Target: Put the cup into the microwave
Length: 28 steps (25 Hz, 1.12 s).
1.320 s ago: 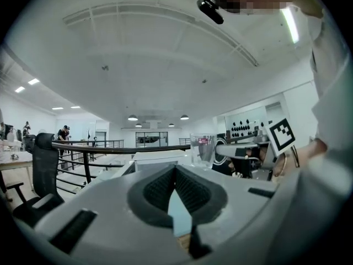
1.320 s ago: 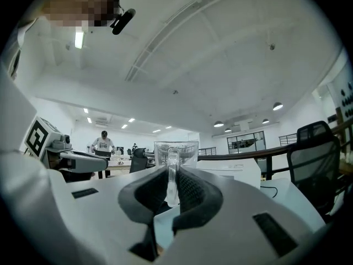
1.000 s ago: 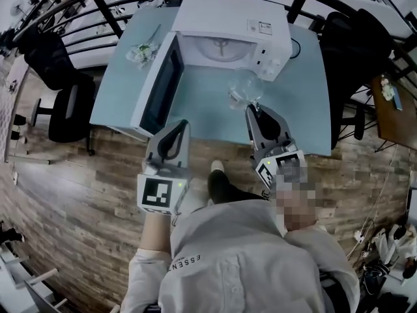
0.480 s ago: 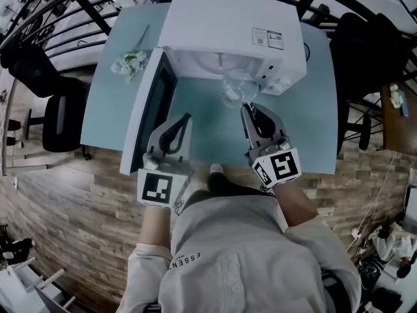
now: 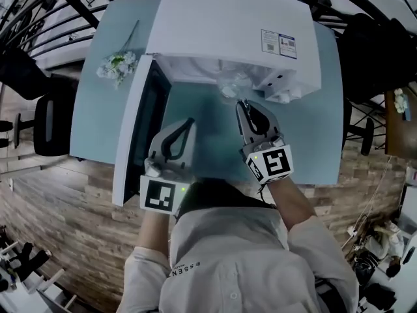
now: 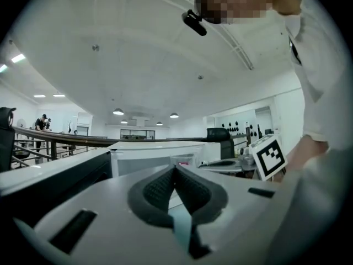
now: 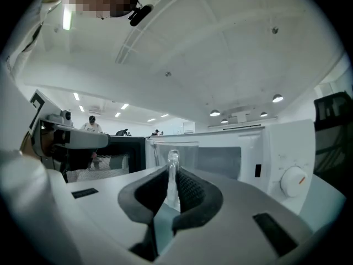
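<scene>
A clear plastic cup (image 5: 232,86) hangs at the mouth of the white microwave (image 5: 225,28), whose door (image 5: 135,132) swings open to the left. My right gripper (image 5: 242,103) is shut on the cup's rim (image 7: 172,173), which stands pinched between the dark pads, facing the open cavity (image 7: 207,159). My left gripper (image 5: 189,120) is shut with nothing in it, pointing at the table beside the open door. In the left gripper view its pads meet (image 6: 175,170), and the cup (image 6: 183,160) shows beyond them.
The microwave stands on a light blue table (image 5: 313,129). A small bunch of flowers (image 5: 116,66) lies on the table left of the microwave. Dark office chairs (image 5: 49,119) stand at the left and right of the table. The control knob (image 7: 293,180) is right of the cavity.
Both grippers have moved forward toward the microwave. The cup, held in the right gripper, has come from above the table up to the cavity's opening.
</scene>
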Tool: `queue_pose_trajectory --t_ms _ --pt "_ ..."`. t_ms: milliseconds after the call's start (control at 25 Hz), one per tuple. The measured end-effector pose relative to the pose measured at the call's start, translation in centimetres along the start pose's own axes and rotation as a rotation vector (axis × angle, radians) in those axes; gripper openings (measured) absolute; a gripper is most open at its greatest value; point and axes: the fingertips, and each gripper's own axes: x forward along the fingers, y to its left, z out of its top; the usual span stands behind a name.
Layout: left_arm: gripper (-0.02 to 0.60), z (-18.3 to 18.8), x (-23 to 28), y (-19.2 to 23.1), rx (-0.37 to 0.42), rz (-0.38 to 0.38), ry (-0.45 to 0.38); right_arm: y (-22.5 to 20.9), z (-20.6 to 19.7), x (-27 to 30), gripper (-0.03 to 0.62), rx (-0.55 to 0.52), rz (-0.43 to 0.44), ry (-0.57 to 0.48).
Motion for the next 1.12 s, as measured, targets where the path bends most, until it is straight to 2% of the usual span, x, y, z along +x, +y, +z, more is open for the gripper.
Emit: queue_pose_trajectory --t_ms 440,1120 --pt "0.001 -3.6 3.4 2.1 -0.034 -0.024 0.063 -3.8 -4.6 6.1 0.038 0.040 -0.066 0.038" --pt "0.000 -5.8 6.2 2.4 -0.062 -0.059 0.092 -6.9 -6.9 9.9 0.039 0.049 -0.100 0.023"
